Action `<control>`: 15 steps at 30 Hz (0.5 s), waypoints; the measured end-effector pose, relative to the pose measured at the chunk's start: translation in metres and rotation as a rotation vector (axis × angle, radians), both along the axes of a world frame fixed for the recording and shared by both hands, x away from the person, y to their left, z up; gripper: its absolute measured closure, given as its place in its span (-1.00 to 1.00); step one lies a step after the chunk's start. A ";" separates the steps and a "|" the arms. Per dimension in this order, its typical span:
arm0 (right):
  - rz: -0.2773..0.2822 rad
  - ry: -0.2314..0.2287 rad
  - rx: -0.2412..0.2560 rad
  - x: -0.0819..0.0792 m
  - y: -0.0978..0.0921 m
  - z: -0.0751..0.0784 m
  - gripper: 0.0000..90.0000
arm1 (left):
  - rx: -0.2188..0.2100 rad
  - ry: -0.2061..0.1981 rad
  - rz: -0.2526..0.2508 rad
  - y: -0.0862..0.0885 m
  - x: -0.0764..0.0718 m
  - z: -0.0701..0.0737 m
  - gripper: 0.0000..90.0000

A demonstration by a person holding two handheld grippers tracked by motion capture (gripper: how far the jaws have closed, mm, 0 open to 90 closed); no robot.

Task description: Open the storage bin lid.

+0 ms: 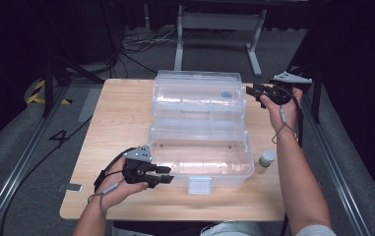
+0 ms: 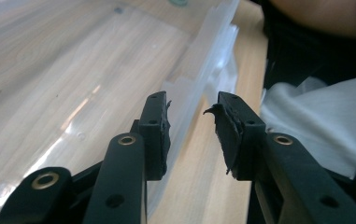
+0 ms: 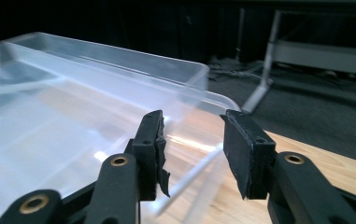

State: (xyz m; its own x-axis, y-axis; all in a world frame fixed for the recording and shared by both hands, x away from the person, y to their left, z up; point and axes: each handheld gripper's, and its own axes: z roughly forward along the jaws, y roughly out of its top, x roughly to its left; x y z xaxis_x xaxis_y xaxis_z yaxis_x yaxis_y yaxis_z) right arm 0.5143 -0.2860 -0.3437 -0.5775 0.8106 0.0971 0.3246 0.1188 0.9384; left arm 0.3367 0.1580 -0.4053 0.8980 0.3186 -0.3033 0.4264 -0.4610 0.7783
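The left tool (image 1: 164,175) lay low at the near left corner of the clear box (image 1: 200,157), with its jaws apart and nothing between them. In the left gripper view the near wall of the box (image 2: 199,88) ran straight away from the tool, passing into the gap between the two jaws, so this tool was lined up along the front edge and not across it. The white latch (image 1: 199,185) hung from that same front edge, just to the right of the left tool and near to it.

The right tool (image 1: 255,93) was held high at the far right, beside the right end of the opened lid (image 1: 197,96). Its jaws were also apart and held nothing. In the right gripper view the lid's corner (image 3: 199,77) stood just beyond the jaws, a little to their left.

The box lay with its long axis from left to right on the tabletop (image 1: 116,123), the lid standing up behind the base. Each tool was therefore at one opposite corner. In my judgement the right tool was the nearer one to the lid, so closing the lid would begin from that side. A small bottle (image 1: 265,161) stood just beside the right wall of the box.
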 end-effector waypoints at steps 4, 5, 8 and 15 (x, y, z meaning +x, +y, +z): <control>0.039 -0.006 -0.028 -0.014 -0.003 0.004 0.29 | -0.010 -0.012 0.009 0.006 -0.001 0.009 0.43; 0.039 -0.006 -0.028 -0.014 -0.003 0.004 0.29 | -0.010 -0.012 0.009 0.006 -0.001 0.009 0.43; 0.072 0.000 -0.021 -0.026 -0.009 0.007 0.28 | -0.017 -0.019 0.022 0.012 -0.002 0.016 0.42; 0.091 -0.011 -0.020 -0.047 -0.020 0.017 0.21 | 0.005 -0.021 0.070 0.024 0.001 0.024 0.37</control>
